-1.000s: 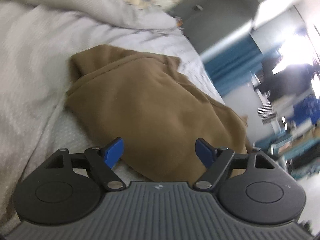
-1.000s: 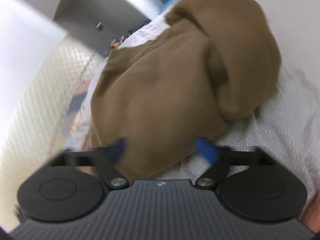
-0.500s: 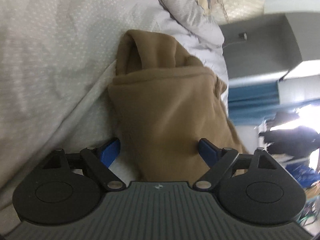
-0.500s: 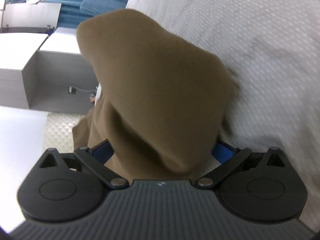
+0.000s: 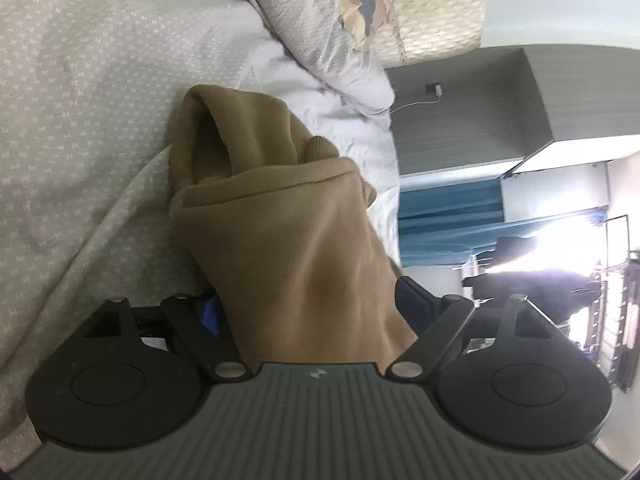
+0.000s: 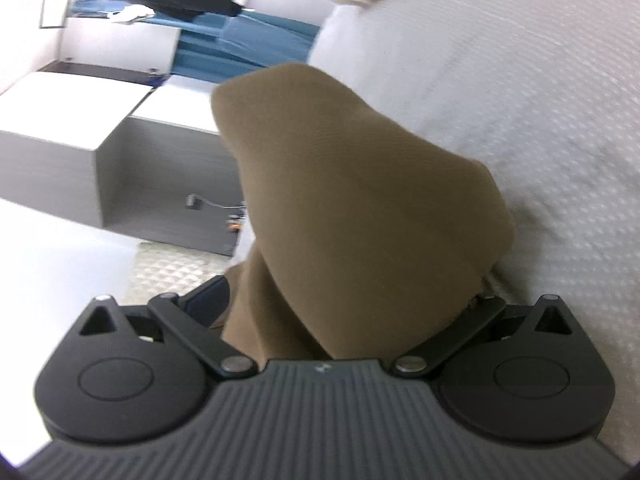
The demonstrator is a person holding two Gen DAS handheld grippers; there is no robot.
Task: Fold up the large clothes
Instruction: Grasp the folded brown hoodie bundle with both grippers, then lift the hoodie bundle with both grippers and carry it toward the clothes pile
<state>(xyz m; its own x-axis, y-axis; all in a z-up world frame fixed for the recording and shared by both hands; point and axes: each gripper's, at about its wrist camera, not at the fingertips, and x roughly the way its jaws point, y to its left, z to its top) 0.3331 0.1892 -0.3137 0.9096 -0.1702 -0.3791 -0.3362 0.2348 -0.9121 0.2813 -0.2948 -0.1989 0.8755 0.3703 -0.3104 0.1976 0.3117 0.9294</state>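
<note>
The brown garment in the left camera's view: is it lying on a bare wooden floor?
No, the brown garment lies on a bed's pale patterned bedspread, below a pillow.

No readable text, label, brand name or number anywhere; only a small pale emblem [image 5: 316,373] on the tool body.

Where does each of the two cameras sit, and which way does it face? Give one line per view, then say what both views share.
Left wrist: on the left gripper, looking along its wide-set fingers at the brown garment on the grey bedspread, pillow beyond.
Right wrist: on the right gripper, facing the same garment, grey cabinet beyond; one fingertip is hidden.
Shared: garment, bedspread, blue curtain. No hand shows.
</note>
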